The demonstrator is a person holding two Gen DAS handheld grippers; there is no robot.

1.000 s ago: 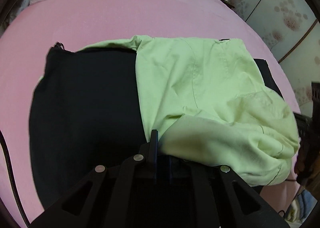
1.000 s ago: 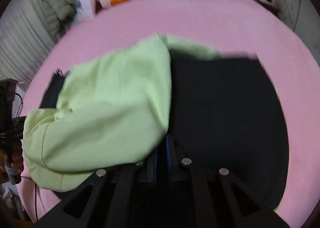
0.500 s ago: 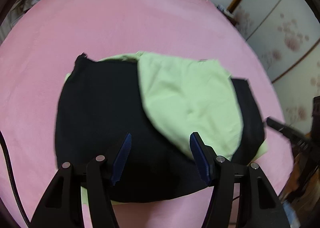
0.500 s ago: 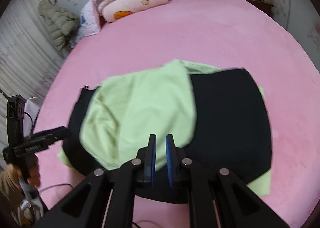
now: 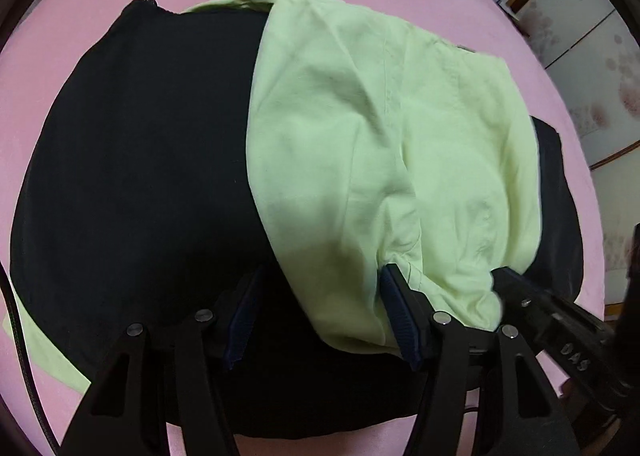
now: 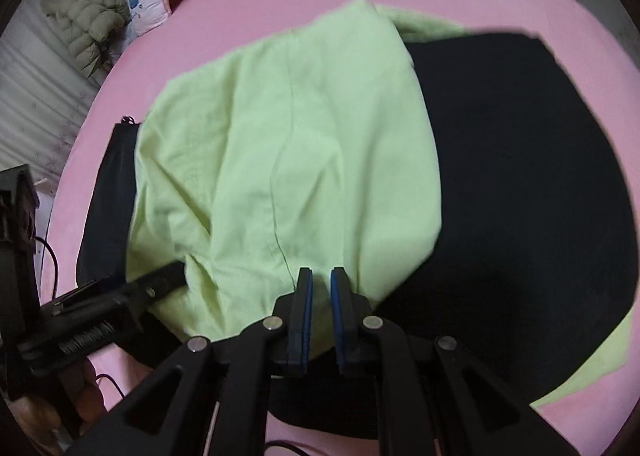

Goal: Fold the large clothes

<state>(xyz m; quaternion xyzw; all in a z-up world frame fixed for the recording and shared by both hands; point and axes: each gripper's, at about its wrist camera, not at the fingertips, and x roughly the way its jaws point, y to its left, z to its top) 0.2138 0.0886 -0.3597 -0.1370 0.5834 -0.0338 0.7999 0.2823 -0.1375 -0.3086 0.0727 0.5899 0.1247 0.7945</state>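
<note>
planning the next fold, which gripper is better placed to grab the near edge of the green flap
Left, probably. The left gripper is open with the green flap's near edge between its fingers. The right gripper is nearly shut, holding nothing, and would have to open first.

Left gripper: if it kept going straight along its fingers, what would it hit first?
Probably the light green garment, at its near hem between the open left gripper fingers, with the black garment underneath; depth is unclear.
</note>
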